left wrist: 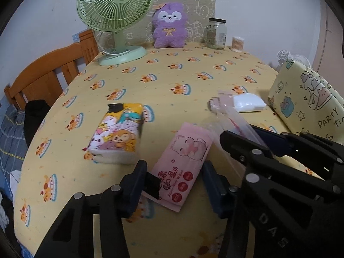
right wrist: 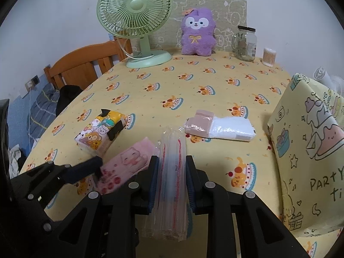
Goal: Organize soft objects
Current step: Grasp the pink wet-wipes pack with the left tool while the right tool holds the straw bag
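Observation:
A pink wet-wipes pack [left wrist: 182,161] lies on the yellow tablecloth between the fingers of my left gripper [left wrist: 175,179], whose jaws touch its sides; it also shows in the right wrist view [right wrist: 126,163]. My right gripper [right wrist: 172,173] is shut on a clear stack of plastic zip bags [right wrist: 172,172], seen from the left wrist view too [left wrist: 234,124]. A cartoon-print tissue pack [left wrist: 117,133] lies to the left. A clear bag with white pads [right wrist: 219,126] lies to the right. A purple plush toy [left wrist: 168,25] sits at the back.
A green desk fan [left wrist: 116,17] stands back left. A glass jar [left wrist: 216,33] and a cotton-swab tub [left wrist: 237,44] stand back right. A yellow "party time" storage bag [right wrist: 309,150] stands at the right edge. A wooden bed frame [left wrist: 47,73] is left of the table.

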### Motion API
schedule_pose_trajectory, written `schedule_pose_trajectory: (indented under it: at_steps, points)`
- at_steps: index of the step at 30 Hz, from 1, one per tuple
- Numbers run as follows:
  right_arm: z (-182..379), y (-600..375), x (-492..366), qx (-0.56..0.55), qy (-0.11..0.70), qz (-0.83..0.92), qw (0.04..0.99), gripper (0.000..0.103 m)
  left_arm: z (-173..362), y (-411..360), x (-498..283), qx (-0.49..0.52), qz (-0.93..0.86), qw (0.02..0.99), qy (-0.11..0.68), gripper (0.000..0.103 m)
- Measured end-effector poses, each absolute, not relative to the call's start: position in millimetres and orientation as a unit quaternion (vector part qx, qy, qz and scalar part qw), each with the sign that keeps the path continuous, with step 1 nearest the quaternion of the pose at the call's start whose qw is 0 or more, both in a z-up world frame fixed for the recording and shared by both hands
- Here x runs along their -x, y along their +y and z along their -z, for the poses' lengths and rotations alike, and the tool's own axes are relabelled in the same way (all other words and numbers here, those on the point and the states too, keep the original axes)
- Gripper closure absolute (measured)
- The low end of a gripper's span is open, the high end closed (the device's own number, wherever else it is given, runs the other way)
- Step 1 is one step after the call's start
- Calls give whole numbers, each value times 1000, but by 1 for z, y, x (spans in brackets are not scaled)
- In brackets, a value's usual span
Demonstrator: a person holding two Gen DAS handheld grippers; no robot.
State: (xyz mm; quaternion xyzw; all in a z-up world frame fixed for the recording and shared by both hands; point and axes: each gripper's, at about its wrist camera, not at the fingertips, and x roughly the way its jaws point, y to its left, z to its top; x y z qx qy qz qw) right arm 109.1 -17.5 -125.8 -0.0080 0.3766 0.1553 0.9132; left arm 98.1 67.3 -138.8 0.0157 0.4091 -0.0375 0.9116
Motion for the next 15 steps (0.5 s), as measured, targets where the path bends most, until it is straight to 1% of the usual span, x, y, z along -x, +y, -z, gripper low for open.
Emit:
schedule_pose_trajectory:
  at_steps: [1, 2, 15]
  points:
    - [125, -19, -108, 7, 375, -153, 914, 76, 138, 66, -98, -14, 38, 911, 409, 54]
    - [125, -21, -108, 6, 374, -153, 915, 76, 138, 64, -97, -14, 40, 911, 409, 56]
    - [120, -39, -98, -7, 373, -141, 917, 76, 132, 50, -90, 2, 43, 913, 406, 57]
